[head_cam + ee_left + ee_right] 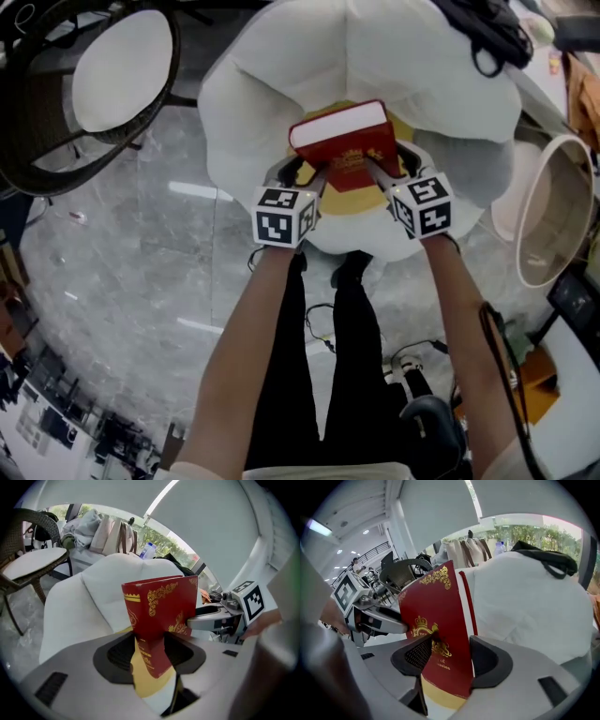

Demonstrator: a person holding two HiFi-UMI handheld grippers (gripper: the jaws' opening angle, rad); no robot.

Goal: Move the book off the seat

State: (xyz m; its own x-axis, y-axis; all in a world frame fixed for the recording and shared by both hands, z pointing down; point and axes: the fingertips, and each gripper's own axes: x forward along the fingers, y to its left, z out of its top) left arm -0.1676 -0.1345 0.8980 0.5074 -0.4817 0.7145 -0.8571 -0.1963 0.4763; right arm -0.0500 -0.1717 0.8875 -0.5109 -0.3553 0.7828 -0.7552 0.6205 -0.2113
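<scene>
book (345, 145): upper centre, above the white seat's (234, 103) yellow middle; long edge runs left-right, cover faces up
left gripper (302, 173): clenched on book's lower-left corner
right gripper (394, 167): clenched on lower-right corner
forearms (253, 347): parallel, stretched up-frame
</scene>
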